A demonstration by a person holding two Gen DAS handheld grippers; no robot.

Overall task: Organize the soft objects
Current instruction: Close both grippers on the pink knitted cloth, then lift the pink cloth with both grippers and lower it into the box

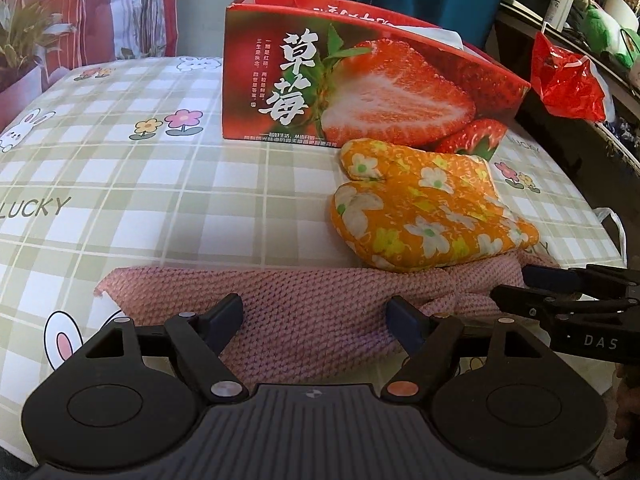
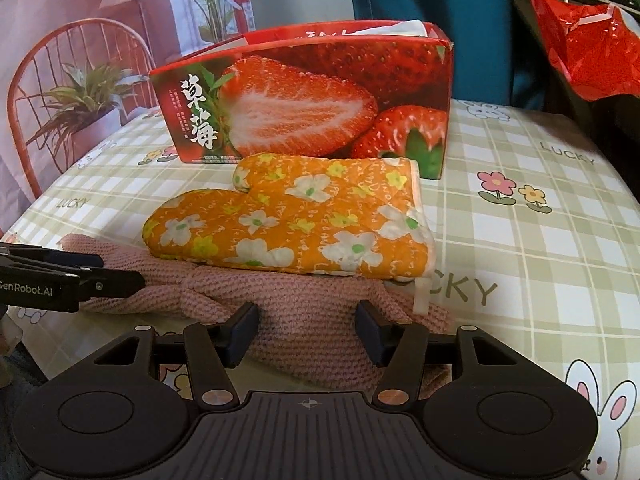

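An orange flowered oven mitt (image 1: 428,208) (image 2: 296,216) lies on a pink knitted cloth (image 1: 304,304) (image 2: 320,320), in front of a red strawberry box (image 1: 360,84) (image 2: 312,104) with white paper inside. My left gripper (image 1: 318,320) is open, its fingers over the near edge of the pink cloth. My right gripper (image 2: 306,332) is open too, over the cloth's other end. Each gripper shows in the other's view, the right one (image 1: 552,292) at the right edge, the left one (image 2: 80,276) at the left edge. Neither holds anything.
Everything lies on a table with a green checked cloth (image 1: 160,200) (image 2: 540,240) printed with rabbits and flowers. A red plastic bag (image 1: 568,80) (image 2: 588,52) hangs at the right. Cluttered shelves (image 1: 580,8) stand at the far right.
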